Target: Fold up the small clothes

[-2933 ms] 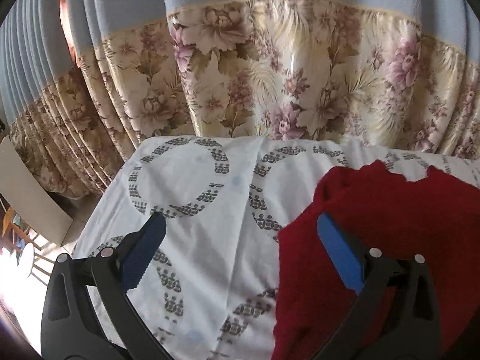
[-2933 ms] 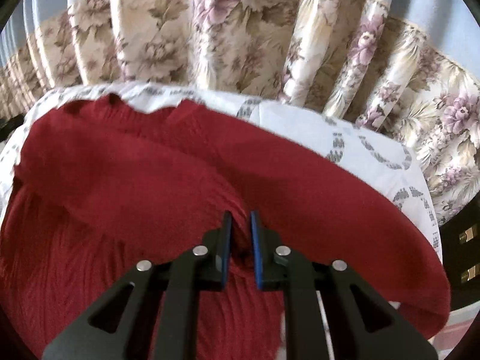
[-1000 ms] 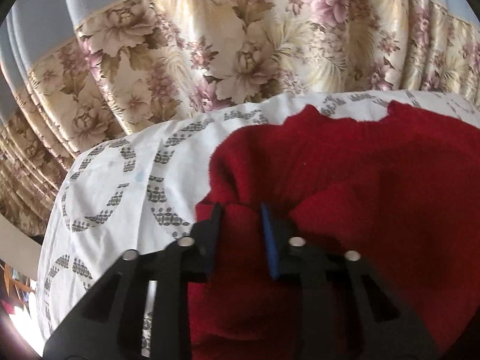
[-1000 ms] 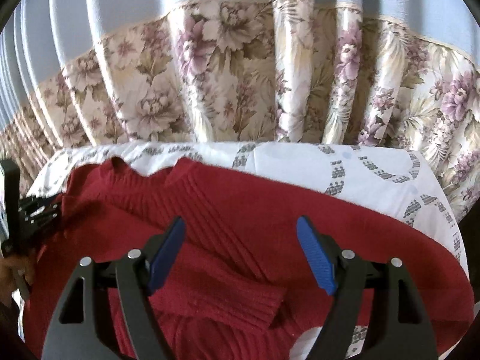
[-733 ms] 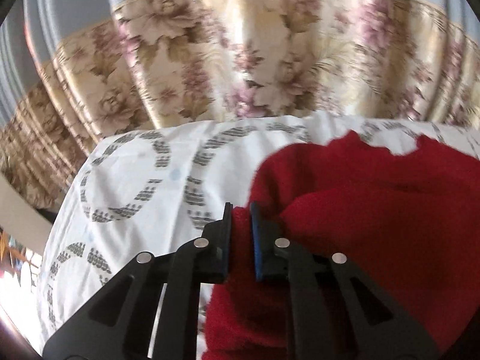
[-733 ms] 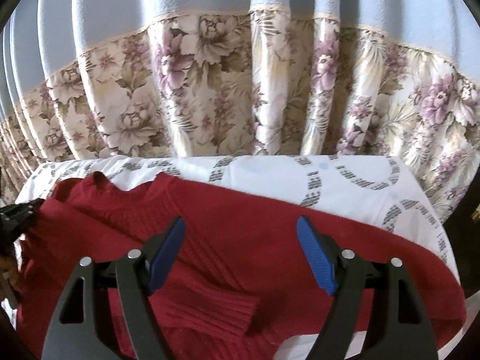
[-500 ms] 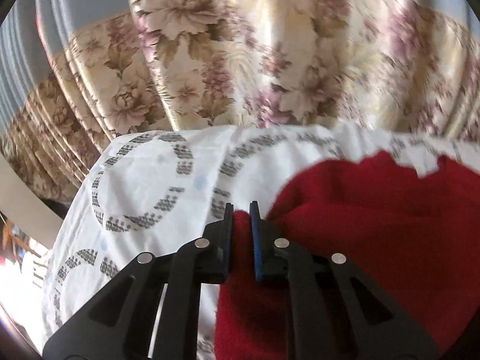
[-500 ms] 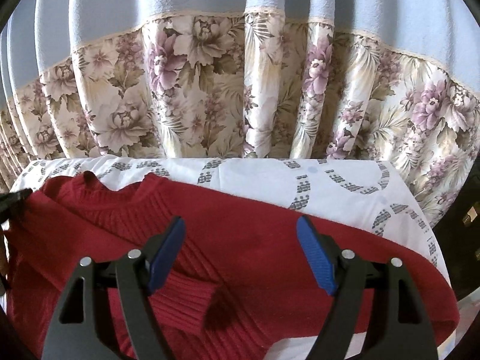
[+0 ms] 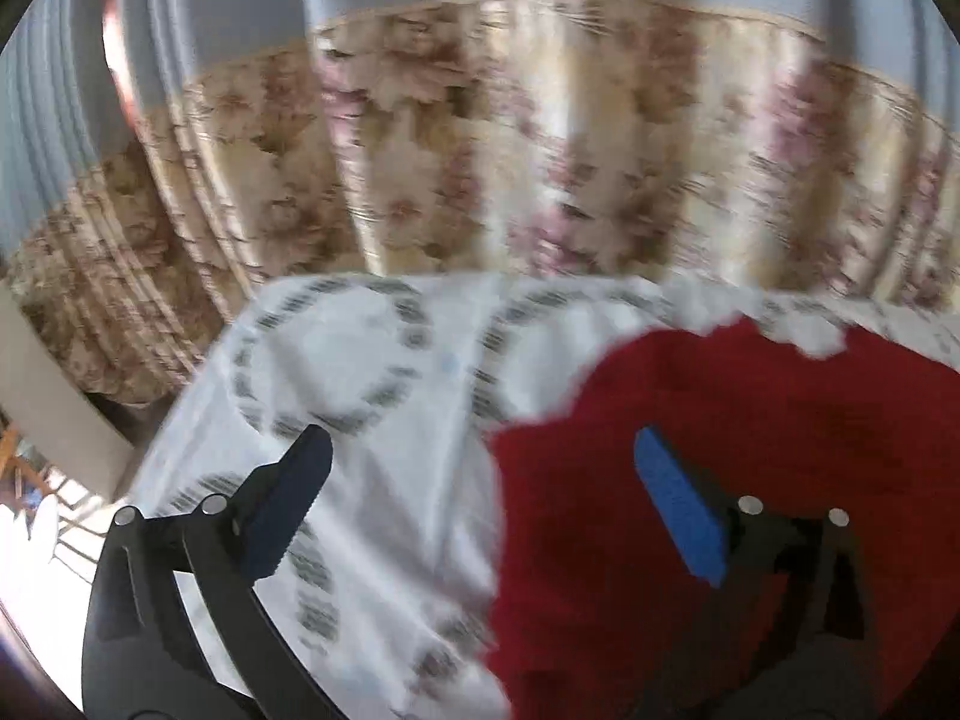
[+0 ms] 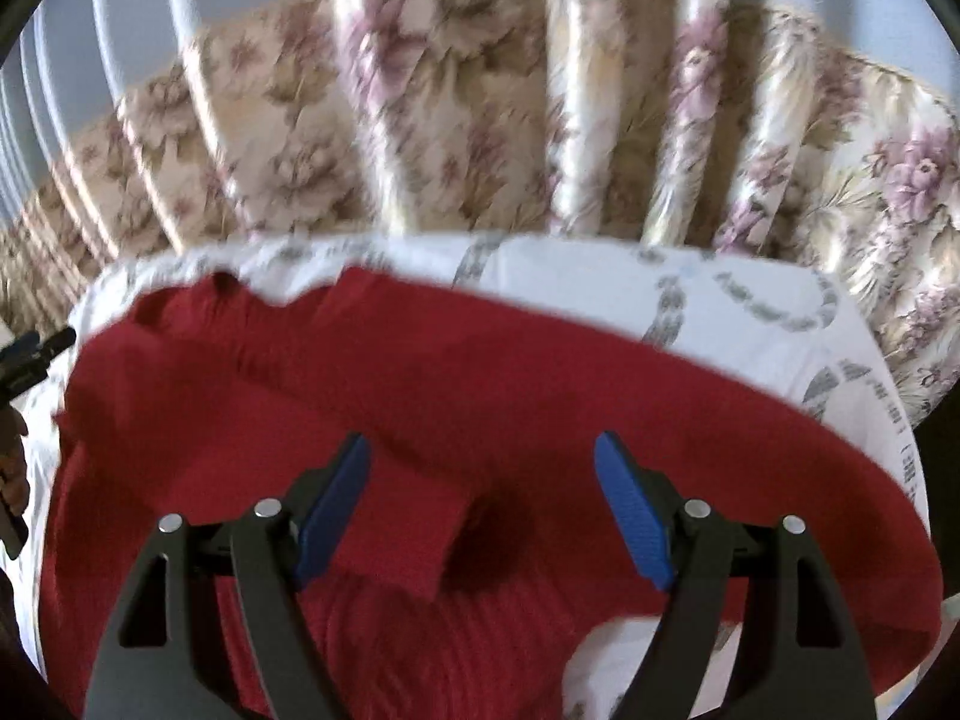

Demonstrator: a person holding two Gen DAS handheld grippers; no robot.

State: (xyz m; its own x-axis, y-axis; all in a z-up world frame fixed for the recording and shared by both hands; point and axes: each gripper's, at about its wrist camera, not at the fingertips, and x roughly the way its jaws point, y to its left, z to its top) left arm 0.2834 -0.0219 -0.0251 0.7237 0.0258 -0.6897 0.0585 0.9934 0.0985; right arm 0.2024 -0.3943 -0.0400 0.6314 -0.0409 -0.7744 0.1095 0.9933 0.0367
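Lying across the white patterned worktop (image 10: 750, 282), the red sweater (image 10: 480, 396) has a sleeve folded over its body. The left tool (image 9: 480, 480) is opening wide at the sweater's edge, gripping nothing. The right tool (image 10: 480, 498) hovers wide, empty, above the sleeve cuff.

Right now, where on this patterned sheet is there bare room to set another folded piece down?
Free: the white ring-patterned sheet left of the red knitted sweater, up to the floral curtain, under the opening left gripper. A narrower strip lies between sweater and curtain. Crowded: under the right gripper.
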